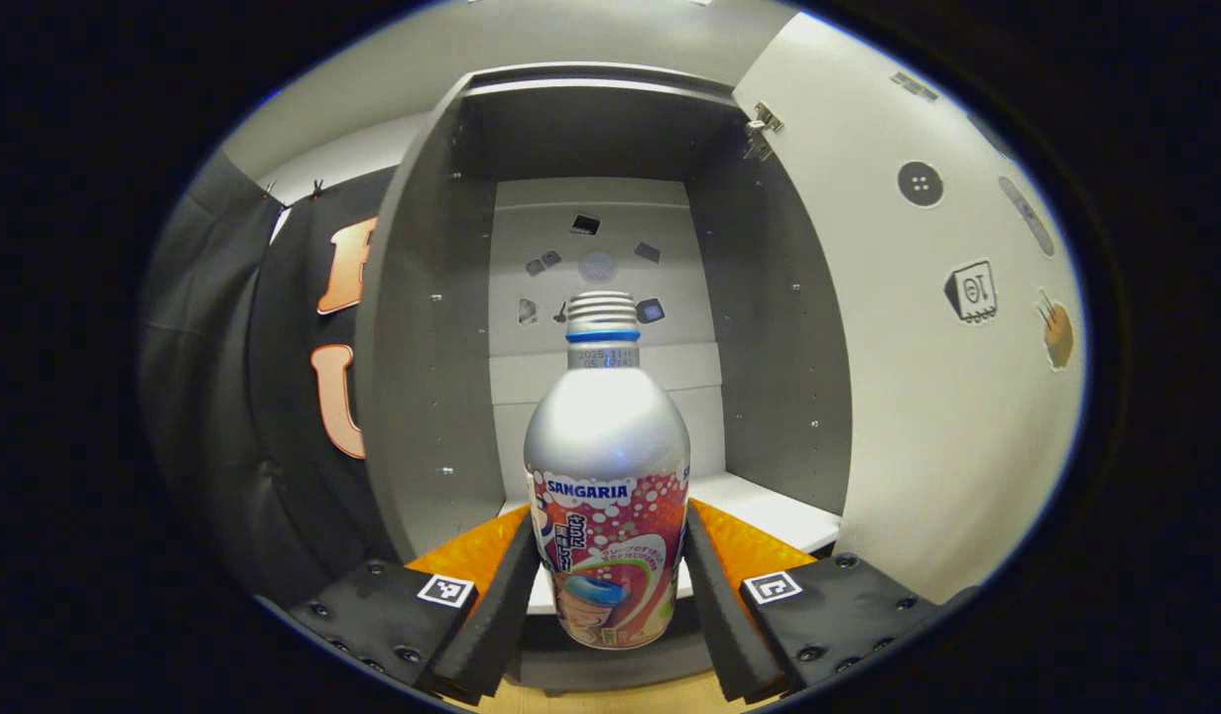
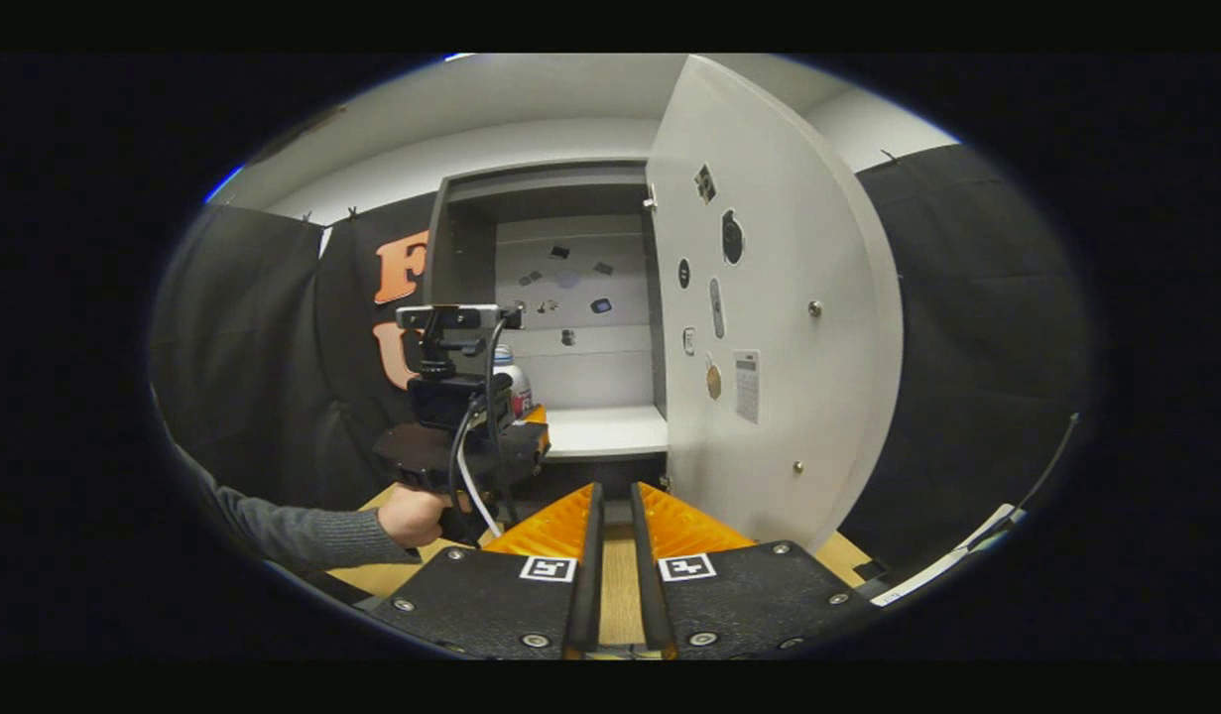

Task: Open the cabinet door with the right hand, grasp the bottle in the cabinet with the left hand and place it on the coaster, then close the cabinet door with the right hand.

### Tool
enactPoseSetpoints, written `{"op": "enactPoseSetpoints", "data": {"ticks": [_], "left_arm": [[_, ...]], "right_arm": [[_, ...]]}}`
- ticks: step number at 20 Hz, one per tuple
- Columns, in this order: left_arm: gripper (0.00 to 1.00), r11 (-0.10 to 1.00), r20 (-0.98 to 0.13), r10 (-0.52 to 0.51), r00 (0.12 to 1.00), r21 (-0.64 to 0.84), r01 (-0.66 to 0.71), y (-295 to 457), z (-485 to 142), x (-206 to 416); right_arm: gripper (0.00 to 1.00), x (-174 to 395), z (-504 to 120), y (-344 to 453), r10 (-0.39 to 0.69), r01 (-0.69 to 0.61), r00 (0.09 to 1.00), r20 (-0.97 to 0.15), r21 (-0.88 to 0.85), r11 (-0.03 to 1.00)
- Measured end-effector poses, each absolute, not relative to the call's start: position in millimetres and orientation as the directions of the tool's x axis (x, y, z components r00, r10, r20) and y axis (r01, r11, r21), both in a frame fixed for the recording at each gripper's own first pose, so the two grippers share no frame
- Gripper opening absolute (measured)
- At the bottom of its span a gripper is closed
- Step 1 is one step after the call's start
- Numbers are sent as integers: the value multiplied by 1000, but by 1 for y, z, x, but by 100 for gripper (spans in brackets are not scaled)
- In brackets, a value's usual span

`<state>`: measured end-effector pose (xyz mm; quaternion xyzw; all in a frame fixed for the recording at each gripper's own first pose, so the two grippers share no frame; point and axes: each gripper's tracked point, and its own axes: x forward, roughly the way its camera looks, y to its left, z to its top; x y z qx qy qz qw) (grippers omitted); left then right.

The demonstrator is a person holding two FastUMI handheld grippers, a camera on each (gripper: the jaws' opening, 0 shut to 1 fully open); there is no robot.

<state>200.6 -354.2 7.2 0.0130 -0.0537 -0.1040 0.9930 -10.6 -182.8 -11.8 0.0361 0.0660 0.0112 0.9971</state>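
The bottle point(image 1: 607, 446) is a silver aluminium one with a colourful label and a threaded cap. It stands upright between the fingers of my left gripper point(image 1: 610, 516), whose pads press on both its sides. It is just in front of the open cabinet point(image 1: 431, 347), its base below the shelf's point(image 1: 769, 511) front edge. In the right gripper view, the left gripper point(image 2: 531, 416) holds the bottle point(image 2: 511, 382) at the cabinet mouth, held by a hand point(image 2: 412, 516). My right gripper point(image 2: 615, 491) is farther back over the table, fingers nearly together with nothing between them.
The white cabinet door point(image 2: 769, 327) stands wide open to the right, with small stickers and knobs on it. Black cloth walls flank the cabinet. The wooden table point(image 2: 620, 585) lies below my right gripper. A white strip point(image 2: 967, 555) lies at the table's right edge.
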Motion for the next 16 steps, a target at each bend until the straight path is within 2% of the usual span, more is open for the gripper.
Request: {"op": "enactPoseSetpoints", "data": {"ticks": [4,10,11,12,13,14,16], "left_arm": [[82,985,85,-165,983,61,160,-325,-20,146],[83,986,32,-138,990,96,135,-293,-84,83],[84,987,11,-133,991,91,132,-288,-101,76],[83,988,-11,-122,993,93,122,-283,-116,69],[83,989,-32,-116,993,94,118,-279,-132,64],[84,989,-58,-108,992,91,113,-275,-150,57],[84,991,-106,-100,989,81,109,-269,-182,47]], "right_arm": [[16,-42,-23,-179,68,-52,986,-150,106,993],[16,-74,-49,-183,87,-58,976,-198,149,987],[16,-75,-54,-183,92,-61,974,-209,154,986],[21,-76,-58,-183,100,-65,970,-223,157,985],[21,-78,-63,-183,103,-67,967,-234,158,985],[16,-79,-67,-182,108,-70,963,-245,157,985],[16,-82,-76,-181,113,-74,957,-268,148,986]]}}
